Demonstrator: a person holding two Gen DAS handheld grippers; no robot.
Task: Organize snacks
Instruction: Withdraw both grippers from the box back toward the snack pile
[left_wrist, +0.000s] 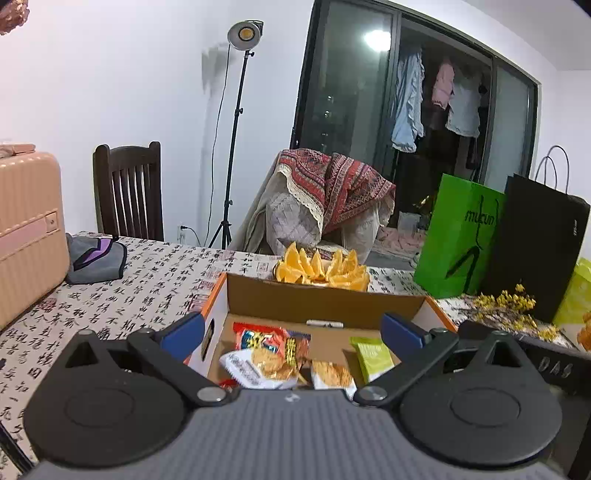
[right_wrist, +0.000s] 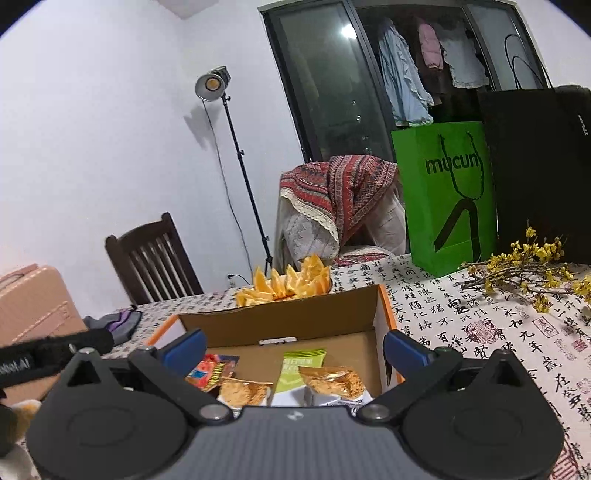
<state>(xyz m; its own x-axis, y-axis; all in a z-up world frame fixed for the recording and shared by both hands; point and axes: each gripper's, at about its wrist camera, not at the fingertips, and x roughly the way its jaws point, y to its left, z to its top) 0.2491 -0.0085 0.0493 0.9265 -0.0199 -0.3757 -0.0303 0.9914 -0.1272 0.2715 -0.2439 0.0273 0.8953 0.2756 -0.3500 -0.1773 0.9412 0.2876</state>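
Over the cardboard box (left_wrist: 317, 306) on the table (left_wrist: 147, 280), you had both the left gripper (left_wrist: 291, 332) and right gripper (right_wrist: 295, 349) spread wide and empty, probably since the snack packets (right_wrist: 332, 380) were already lying inside.

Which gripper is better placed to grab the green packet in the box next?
Right, probably. The green packet lies nearly centred between the open right gripper; the left gripper, also open, faces the red packet instead.

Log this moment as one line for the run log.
left gripper: open, empty | right gripper: open, empty | cardboard box: holds red packet, green packet, two golden packets | orange slices: behind box
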